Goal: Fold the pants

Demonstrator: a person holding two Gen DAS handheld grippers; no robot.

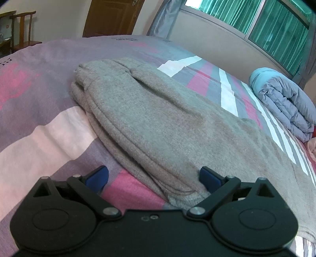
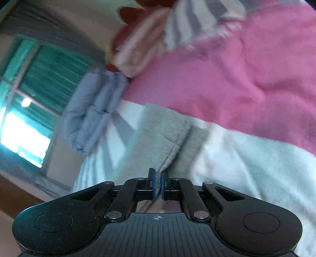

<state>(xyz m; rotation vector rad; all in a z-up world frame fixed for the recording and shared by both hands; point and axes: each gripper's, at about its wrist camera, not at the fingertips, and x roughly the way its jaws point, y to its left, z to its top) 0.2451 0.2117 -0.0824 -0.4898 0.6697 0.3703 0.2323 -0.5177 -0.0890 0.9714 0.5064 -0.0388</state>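
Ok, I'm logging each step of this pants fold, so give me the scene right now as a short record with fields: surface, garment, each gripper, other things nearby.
surface: bed with a pink, grey and white patterned cover
garment: grey pants lying folded lengthwise on the bed
left gripper: open, jaws wide, one pad on the pants' near end, gripping nothing
right gripper: shut on an edge of the pants, pinched between its blue pads
nearby: rolled blue-grey quilt by the window
background: wooden door, wooden chair
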